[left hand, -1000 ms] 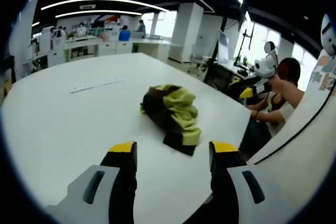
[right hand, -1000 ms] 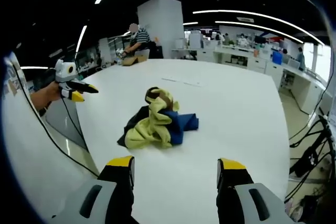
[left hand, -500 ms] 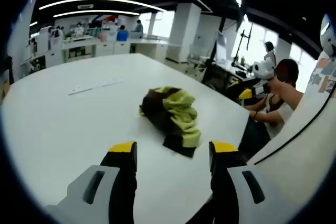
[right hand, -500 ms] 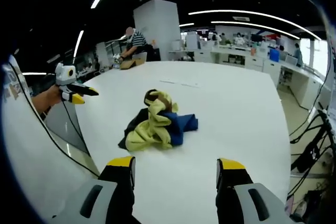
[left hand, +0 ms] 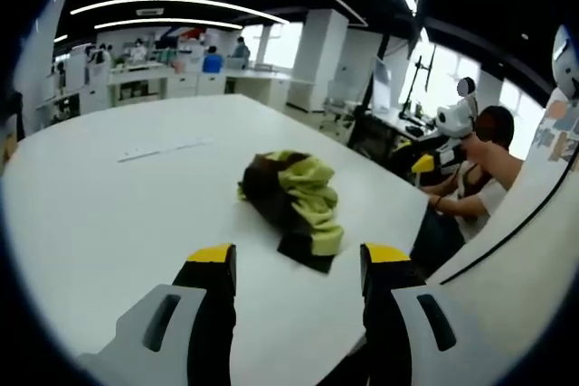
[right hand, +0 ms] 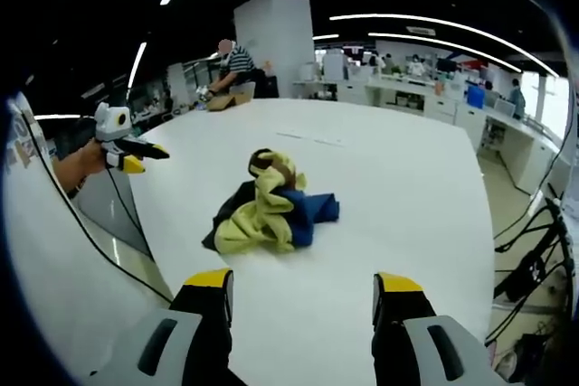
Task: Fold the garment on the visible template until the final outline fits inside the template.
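A crumpled garment (left hand: 294, 192) in yellow-green, dark brown and blue lies in a heap on the white table (left hand: 109, 214). My left gripper (left hand: 298, 257) is open just short of the heap, with nothing between its yellow-tipped jaws. From the other side the same heap (right hand: 267, 210) shows its blue part on the right. My right gripper (right hand: 303, 282) is open a little way back from it and holds nothing. A hand-held white gripper with a yellow tip (left hand: 443, 128) hovers off the table edge, and another such gripper (right hand: 122, 146) shows at the left.
A thin pale strip (left hand: 167, 145) lies on the table beyond the garment, the same strip (right hand: 308, 138) seen from the other side. A person (left hand: 484, 155) sits at the table's edge. Desks, pillars and people fill the office behind. Cables (right hand: 534, 250) hang off the right.
The garment lies as before. Both views have shifted only slightly with the hands, and the hand-held gripper at each view's edge has wavered a little.
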{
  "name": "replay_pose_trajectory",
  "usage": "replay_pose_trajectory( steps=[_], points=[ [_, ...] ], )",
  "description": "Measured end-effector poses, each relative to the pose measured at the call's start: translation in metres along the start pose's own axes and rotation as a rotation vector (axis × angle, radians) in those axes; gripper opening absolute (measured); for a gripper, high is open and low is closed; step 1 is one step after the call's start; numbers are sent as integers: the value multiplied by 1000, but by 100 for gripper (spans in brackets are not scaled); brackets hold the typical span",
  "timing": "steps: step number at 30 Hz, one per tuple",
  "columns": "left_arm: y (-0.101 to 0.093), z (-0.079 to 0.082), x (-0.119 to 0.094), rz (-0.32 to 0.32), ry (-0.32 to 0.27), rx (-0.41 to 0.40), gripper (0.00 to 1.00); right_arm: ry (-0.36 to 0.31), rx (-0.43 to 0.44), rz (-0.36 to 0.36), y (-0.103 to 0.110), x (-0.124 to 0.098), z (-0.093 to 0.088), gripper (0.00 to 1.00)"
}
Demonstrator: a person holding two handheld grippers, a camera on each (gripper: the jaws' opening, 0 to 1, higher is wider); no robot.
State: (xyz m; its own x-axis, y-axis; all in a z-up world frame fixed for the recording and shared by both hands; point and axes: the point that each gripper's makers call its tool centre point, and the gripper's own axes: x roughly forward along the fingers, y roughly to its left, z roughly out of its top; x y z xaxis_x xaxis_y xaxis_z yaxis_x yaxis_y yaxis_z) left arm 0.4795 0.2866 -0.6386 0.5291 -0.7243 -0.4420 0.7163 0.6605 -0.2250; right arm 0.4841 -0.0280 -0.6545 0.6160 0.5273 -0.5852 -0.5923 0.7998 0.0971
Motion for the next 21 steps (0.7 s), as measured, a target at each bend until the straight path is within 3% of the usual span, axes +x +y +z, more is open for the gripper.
replay_pose_trajectory(
  steps=[21],
  points=[
    [1, -5, -6, 8, 2, -9, 52, 5, 11, 2, 3, 0, -5, 59]
  ],
)
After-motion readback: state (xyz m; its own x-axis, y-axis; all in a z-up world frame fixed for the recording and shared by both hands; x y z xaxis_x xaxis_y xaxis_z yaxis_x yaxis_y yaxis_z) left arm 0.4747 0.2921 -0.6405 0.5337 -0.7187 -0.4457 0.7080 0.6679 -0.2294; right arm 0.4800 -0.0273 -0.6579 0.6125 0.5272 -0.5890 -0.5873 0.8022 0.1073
